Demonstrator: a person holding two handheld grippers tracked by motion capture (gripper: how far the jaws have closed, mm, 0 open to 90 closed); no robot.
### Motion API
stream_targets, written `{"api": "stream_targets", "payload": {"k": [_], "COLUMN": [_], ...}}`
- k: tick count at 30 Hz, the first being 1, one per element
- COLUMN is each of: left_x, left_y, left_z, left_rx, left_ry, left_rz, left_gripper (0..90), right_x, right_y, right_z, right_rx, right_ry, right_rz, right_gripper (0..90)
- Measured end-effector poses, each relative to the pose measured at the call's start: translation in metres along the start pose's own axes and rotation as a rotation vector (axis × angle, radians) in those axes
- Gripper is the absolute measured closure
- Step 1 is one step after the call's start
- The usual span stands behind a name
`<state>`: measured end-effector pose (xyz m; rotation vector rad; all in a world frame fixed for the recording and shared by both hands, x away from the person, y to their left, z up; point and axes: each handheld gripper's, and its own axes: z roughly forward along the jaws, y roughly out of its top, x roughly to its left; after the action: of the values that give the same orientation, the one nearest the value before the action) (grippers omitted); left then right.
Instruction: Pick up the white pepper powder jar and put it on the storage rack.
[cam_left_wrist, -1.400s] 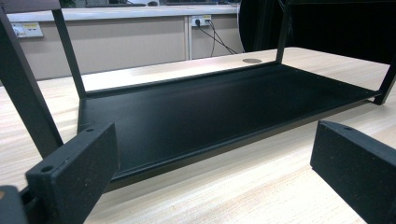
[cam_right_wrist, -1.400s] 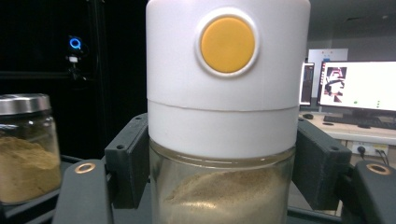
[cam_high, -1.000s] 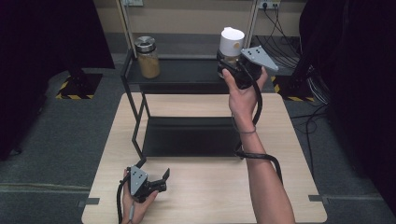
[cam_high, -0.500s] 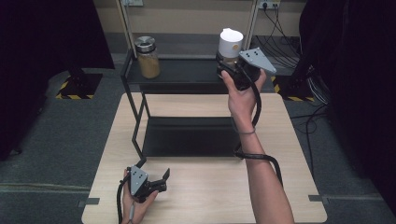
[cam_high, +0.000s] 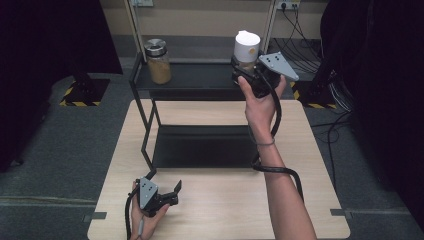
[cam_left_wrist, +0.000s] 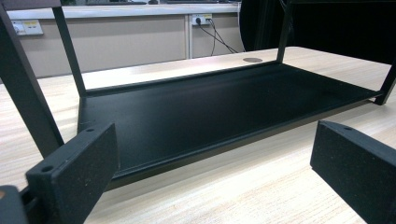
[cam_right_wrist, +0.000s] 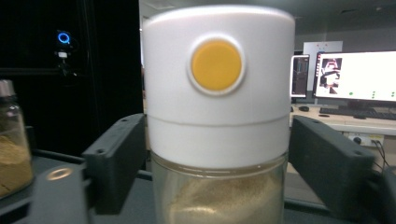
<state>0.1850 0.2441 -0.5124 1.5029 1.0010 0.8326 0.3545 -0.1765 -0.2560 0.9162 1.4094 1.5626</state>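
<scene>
Jars: two. White-capped jar (cam_high: 246, 50) sits upper centre-right of the high view, at the right end of the rack's top shelf (cam_high: 200, 77). Metal-lidded jar (cam_high: 158, 62) with tan powder stands at the shelf's left end, well apart from the first.
Grippers: two, one in each of your hands.
Right gripper (cam_high: 250, 75): your arm reaches up the right half of the high view to it. In the right gripper view the jaws flank the white-capped jar (cam_right_wrist: 217, 116), left one touching the cap, right one just beside it. Can't tell if you are actually squeezing it or whether it rests on the shelf.
Left gripper (cam_high: 170, 192): lower left of the high view, low over the table (cam_high: 220, 210) near its front edge, jaws spread wide with nothing between. Left gripper view looks along the rack's bottom shelf (cam_left_wrist: 219, 112).
Rack: one, black metal, two shelves, standing on the light wood table.
Change vs earlier frames: almost none. Right gripper and white-capped jar at the same spot on the top shelf, left gripper same place and same spread.
Writing: none readable. White cap has a round yellow button (cam_right_wrist: 216, 64) facing the right gripper's camera. Monitor (cam_right_wrist: 357, 77) at right edge of that view, content too blurred to read.
</scene>
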Motion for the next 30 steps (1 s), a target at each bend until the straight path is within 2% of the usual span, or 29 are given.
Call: {"api": "stream_targets", "payload": {"k": [4,6,13,30], "left_x": [0.000,0.000,0.000,-0.001], "left_y": [0.000,0.000,0.001,0.001], "left_z": [0.000,0.000,0.000,0.000], "left_rx": [0.002,0.002,0.005,0.003], "left_ry": [0.000,0.001,0.003,0.008], "left_rz": [-0.001,-0.002,-0.005,-0.003], "left_gripper": [0.6,0.6,0.7,0.6], "right_x": [0.003,0.003,0.001,-0.008], "right_y": [0.001,0.002,0.001,-0.025], "right_z": [-0.011,-0.016,-0.037,-0.085], "right_rx": [-0.013,-0.021,-0.024,-0.021], "right_ry": [-0.008,-0.005,0.019,0.033], "right_rz": [-0.031,-0.048,-0.065,-0.043], "right_gripper": [9.4,9.0,7.6,7.4]}}
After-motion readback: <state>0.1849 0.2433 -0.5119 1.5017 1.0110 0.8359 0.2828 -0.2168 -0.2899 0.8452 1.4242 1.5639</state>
